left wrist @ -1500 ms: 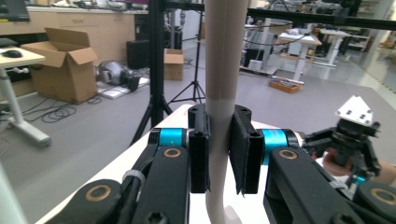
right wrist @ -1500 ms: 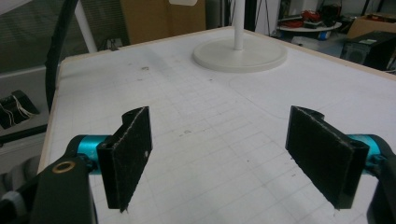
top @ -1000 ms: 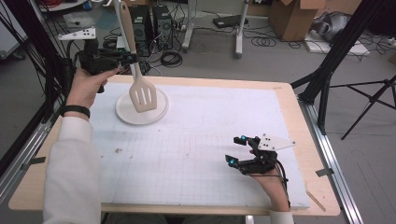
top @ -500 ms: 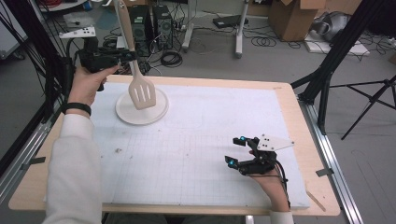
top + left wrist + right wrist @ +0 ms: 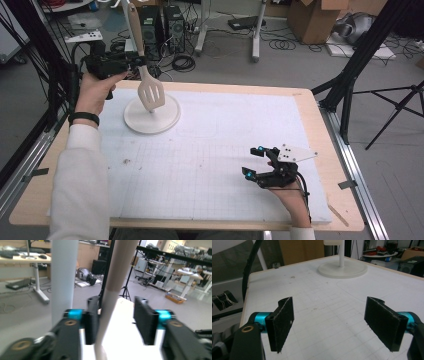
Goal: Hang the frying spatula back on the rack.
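The table (image 5: pixel 320 130), covered by a white gridded mat (image 5: pixel 225 150), carries a round white plate (image 5: pixel 167 120) near its far left corner. A slotted spatula (image 5: pixel 150 92) stands upright with its blade tip on the plate and its handle rising past the far edge. The left gripper (image 5: pixel 132 61) holds level around that handle. The left gripper view shows what the high view cannot: its jaws have just been opening, and the handle (image 5: pixel 112 290) leans against one pad with a clear gap to the other. The right gripper (image 5: pixel 254 161) rests on the mat near the near right corner, jaws spread wide and empty. Its own view looks across bare mat to the plate (image 5: pixel 342 269). Cables, computer towers and boxes crowd the floor beyond.
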{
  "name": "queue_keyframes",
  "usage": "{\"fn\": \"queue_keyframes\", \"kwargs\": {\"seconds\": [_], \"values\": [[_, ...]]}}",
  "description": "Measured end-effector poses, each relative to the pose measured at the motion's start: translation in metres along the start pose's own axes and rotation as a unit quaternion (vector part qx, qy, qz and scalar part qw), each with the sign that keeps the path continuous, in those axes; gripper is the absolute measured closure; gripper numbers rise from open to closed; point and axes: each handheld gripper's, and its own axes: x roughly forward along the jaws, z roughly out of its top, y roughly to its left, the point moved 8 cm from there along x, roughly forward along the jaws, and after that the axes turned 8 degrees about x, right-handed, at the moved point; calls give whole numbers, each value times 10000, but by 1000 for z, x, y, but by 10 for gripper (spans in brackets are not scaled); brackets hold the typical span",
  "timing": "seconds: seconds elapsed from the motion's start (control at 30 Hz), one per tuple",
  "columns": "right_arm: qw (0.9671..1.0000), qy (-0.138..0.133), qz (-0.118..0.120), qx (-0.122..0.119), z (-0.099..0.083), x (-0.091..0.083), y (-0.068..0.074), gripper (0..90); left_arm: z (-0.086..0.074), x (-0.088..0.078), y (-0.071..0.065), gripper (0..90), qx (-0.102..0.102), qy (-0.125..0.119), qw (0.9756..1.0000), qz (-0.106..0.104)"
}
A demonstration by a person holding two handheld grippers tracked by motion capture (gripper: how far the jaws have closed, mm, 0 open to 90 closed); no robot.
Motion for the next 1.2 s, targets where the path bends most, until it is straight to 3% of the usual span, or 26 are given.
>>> {"fn": "queue_keyframes", "kwargs": {"seconds": [0.07,0.13,0.37,0.6,0.83,0.87,0.9,1.13,1.2], "values": [[10000,-17,8,-8,0,0,0,225,-2,-3,-1,451,-26,43,10000,30],[10000,-52,20,9,1,-1,0,226,-7,-9,-1,387,80,149,9997,179],[10000,-55,17,-6,2,-2,1,227,-17,-41,-13,322,307,-94,9991,276],[9999,-98,-52,-42,3,-3,-2,227,-37,-64,-48,271,705,-96,9975,31],[10000,-43,-78,-21,1,-2,-3,227,-70,-71,-90,258,942,11,9952,-271],[9999,-26,-109,-44,1,-2,-3,226,-80,-70,-102,247,938,18,9947,-419],[9999,-26,-109,-44,1,-2,-3,226,-80,-70,-102,243,938,18,9947,-419],[9999,10,-165,-51,0,-3,-1,224,-121,-68,-147,221,932,101,9913,-930],[9998,22,-181,-66,0,-3,-1,222,-134,-68,-155,212,880,129,9910,-1001]]}}
